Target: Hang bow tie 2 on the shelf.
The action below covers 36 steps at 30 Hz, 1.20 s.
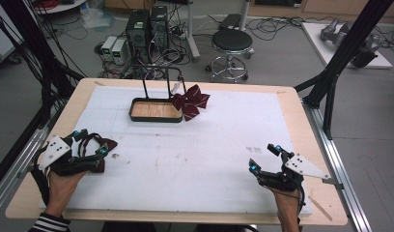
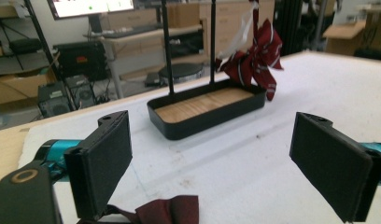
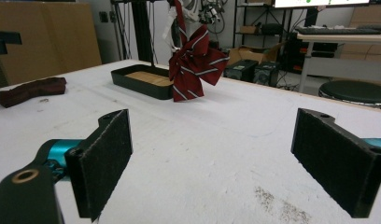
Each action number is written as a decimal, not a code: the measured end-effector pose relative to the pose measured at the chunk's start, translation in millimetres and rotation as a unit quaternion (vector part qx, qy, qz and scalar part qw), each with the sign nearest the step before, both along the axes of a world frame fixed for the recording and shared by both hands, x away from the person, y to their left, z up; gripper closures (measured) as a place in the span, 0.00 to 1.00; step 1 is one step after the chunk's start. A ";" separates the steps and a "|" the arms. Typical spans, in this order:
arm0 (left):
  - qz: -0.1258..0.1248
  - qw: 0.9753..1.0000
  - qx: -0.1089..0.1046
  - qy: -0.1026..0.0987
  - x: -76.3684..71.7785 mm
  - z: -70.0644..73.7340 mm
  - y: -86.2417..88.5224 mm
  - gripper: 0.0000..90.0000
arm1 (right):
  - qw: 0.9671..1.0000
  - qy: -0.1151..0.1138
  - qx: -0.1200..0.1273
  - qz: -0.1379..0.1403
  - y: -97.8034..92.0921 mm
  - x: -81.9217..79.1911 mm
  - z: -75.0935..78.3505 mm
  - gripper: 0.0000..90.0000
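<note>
Stand with tray (image 1: 155,110) at far centre of white mat (image 1: 185,145); striped bow (image 1: 190,101) hanging at its right post, draped over tray rim. Second bow, dark red (image 1: 105,145), flat on mat at near left, partly under left gripper (image 1: 91,142); corner visible low in left gripper view (image 2: 167,210). Left gripper: jaws wide apart, nothing between pads, poised above bow. Right gripper (image 1: 263,157): near right, jaws wide apart, empty, well apart from both bows. Step judged: pickup of dark red bow, not yet made. Next move likely: lower, close on cloth, carry to stand for hanging beside striped bow.
</note>
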<state>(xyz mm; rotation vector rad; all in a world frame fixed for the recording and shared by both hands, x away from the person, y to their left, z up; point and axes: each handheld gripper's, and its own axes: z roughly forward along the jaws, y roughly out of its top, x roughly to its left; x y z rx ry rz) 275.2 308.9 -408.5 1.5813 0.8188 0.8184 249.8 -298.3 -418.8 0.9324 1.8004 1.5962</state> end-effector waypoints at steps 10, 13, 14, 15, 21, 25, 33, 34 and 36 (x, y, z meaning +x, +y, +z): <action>-0.018 0.993 0.074 0.093 10.3 18.5 -0.6 0.14 | 1.000 0.001 0.003 0.003 0.1 -4.7 -11.4 0.13; -0.021 0.986 0.104 0.130 13.7 18.6 -0.9 0.14 | 1.000 0.005 0.005 0.005 1.9 -4.5 -13.7 0.13; -0.022 0.983 0.112 0.142 14.6 18.3 -0.7 0.14 | 1.000 0.007 0.005 0.005 2.4 -4.7 -14.3 0.13; -0.021 0.981 0.120 0.154 15.4 17.9 -0.8 0.14 | 1.000 0.003 0.001 0.006 2.7 -4.1 -14.9 0.13; -0.033 0.962 0.165 0.216 22.3 12.5 0.4 0.14 | 1.000 -0.004 0.007 0.003 2.0 -5.4 -17.1 0.13; -0.029 0.951 0.185 0.245 26.0 9.3 -0.4 0.14 | 1.000 -0.005 0.007 0.000 1.3 -6.7 -18.9 0.13; -0.019 0.939 0.198 0.281 33.9 8.5 -2.4 0.14 | 1.000 -0.003 0.009 -0.001 2.6 -6.4 -23.2 0.13; -0.019 0.937 0.201 0.284 34.7 8.8 -2.9 0.14 | 1.000 -0.004 0.010 -0.001 3.1 -6.3 -23.7 0.13; -0.017 0.934 0.204 0.292 36.5 9.5 -3.8 0.14 | 1.000 -0.004 0.009 -0.001 3.5 -6.0 -24.9 0.13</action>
